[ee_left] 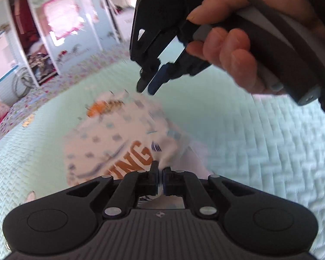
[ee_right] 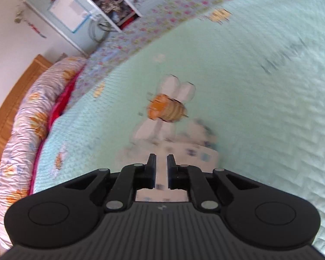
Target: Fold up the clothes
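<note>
A white garment (ee_left: pixel 110 143) with small blue squares and orange letters lies bunched on the mint quilted bedspread (ee_left: pixel 260 151). My left gripper (ee_left: pixel 160 170) is shut on a fold of its near edge, and the cloth rises between the pads. My right gripper (ee_left: pixel 147 87), held by a hand (ee_left: pixel 231 49), hovers above the garment's far side. Its fingers stand a little apart with nothing between them. In the right wrist view the same gripper (ee_right: pixel 161 159) shows a narrow gap over the blurred garment (ee_right: pixel 184 149).
A bee appliqué (ee_right: pixel 165 108) is sewn on the bedspread just beyond the garment. A floral rolled duvet (ee_right: pixel 28 130) and wooden headboard (ee_right: pixel 13 101) line the left side. A wardrobe (ee_left: pixel 32 49) with an open compartment stands past the bed's far edge.
</note>
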The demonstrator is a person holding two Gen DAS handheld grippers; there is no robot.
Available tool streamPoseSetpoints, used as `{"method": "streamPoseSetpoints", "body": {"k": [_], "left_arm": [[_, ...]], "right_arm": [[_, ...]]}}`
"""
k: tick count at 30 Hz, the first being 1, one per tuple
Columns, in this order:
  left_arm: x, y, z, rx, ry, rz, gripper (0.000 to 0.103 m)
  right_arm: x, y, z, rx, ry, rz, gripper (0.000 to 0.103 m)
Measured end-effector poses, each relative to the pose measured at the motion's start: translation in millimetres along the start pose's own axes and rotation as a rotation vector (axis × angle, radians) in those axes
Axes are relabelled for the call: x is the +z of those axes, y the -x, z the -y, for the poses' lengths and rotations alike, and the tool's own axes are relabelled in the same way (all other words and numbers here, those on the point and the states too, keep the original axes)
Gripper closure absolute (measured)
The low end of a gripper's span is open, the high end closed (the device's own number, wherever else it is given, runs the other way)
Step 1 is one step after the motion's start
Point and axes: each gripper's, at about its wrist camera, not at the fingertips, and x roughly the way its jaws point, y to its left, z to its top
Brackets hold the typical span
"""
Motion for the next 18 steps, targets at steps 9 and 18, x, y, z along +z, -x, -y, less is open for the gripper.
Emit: {"method": "streamPoseSetpoints", "body": {"k": [9,18], "left_arm": [[-12.3,12.9,29.5,-0.009,-0.125,-0.017,0.072],[-10.5,9.7,42.1,0.0,-0.14,-0.025,0.071]], "right_arm": [[-24.6,-7.1,44.5,-0.004,-0.063,0.003,0.078],[13.7,-41.9,43.7,0.034,-0.122,0.019,0.044]]}}
